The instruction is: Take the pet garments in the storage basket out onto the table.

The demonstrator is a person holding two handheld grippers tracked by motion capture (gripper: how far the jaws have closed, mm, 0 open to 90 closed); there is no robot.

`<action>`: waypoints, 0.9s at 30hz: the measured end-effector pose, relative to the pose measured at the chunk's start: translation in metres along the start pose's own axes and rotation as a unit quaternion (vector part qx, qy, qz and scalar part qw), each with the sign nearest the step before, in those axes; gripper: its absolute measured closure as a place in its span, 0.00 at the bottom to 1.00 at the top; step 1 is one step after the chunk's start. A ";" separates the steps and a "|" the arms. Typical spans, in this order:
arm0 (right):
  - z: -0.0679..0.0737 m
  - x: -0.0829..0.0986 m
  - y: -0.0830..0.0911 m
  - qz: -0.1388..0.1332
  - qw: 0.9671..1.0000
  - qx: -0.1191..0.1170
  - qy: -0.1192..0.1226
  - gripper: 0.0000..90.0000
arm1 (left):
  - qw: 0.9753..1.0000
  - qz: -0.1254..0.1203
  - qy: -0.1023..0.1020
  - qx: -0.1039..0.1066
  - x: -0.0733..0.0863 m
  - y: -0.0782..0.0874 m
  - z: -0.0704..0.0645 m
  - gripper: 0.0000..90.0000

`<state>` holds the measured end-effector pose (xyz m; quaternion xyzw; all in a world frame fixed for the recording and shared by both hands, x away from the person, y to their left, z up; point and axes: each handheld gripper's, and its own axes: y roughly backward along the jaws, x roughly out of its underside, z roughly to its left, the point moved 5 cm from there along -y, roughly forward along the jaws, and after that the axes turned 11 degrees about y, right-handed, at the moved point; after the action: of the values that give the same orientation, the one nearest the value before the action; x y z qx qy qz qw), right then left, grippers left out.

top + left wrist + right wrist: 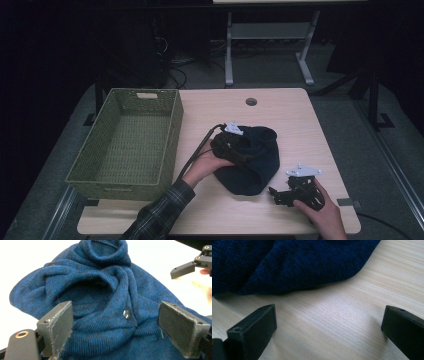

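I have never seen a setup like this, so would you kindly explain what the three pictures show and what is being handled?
A person sits at a wooden table holding a hand-operated gripper in each hand. The high view looks down from above. The other two come from cameras riding on each gripper, looking along its own two fingers.

On the table lie a dark blue knitted garment with a small button, and an empty green woven basket at the left.

The left gripper hovers open over the garment, its fingers spread either side of the knit, holding nothing yet. The right gripper is open too, above bare wood just beside the garment's edge.
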<state>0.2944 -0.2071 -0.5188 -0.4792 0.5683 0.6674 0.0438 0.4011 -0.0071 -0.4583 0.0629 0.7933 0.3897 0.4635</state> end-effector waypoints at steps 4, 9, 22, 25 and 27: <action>0.000 0.000 0.000 0.000 1.000 0.000 0.000 0.00 | 1.000 -0.008 0.000 -0.004 0.005 0.010 -0.001 0.14; 0.000 0.000 0.000 0.000 1.000 0.000 0.002 0.00 | 1.000 -0.010 -0.003 -0.007 0.011 0.021 -0.002 0.14; 0.000 0.000 0.000 0.000 1.000 -0.001 0.002 0.00 | 1.000 -0.019 -0.006 -0.013 0.034 0.042 -0.012 0.14; 0.000 0.000 0.000 0.000 1.000 0.000 0.003 0.00 | 1.000 -0.017 -0.005 -0.015 0.040 0.046 -0.012 0.15; 0.000 0.000 0.000 0.000 1.000 -0.001 0.002 0.00 | 1.000 -0.018 -0.005 -0.020 0.044 0.048 -0.013 0.15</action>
<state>0.2940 -0.2072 -0.5189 -0.4807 0.5681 0.6667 0.0421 0.3534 0.0393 -0.4527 0.0413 0.7843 0.3968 0.4752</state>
